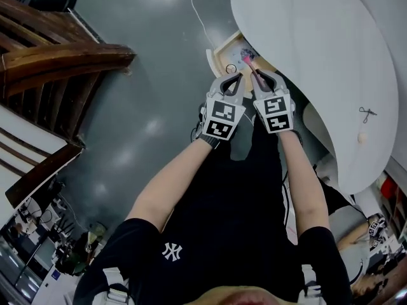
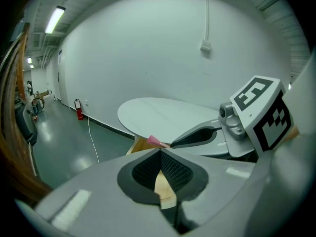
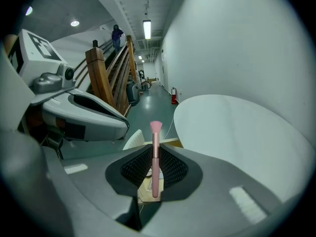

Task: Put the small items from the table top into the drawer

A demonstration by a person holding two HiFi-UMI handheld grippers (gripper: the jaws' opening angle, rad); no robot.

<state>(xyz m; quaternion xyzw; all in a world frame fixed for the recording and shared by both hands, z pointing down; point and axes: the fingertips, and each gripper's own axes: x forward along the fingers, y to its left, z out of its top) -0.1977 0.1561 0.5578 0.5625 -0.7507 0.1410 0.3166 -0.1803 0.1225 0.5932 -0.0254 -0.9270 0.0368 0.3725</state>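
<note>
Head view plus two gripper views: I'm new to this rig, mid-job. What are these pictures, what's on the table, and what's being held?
No robot here: a person holds a hand-held gripper in each hand. The head view looks down from their head; each gripper view looks along that gripper's own fingers. The right gripper has its fingers clamped on a pink makeup brush by the open wooden drawer. The left gripper is shut, nothing inside. On the white table lie scissors and a small pale round item.
</note>
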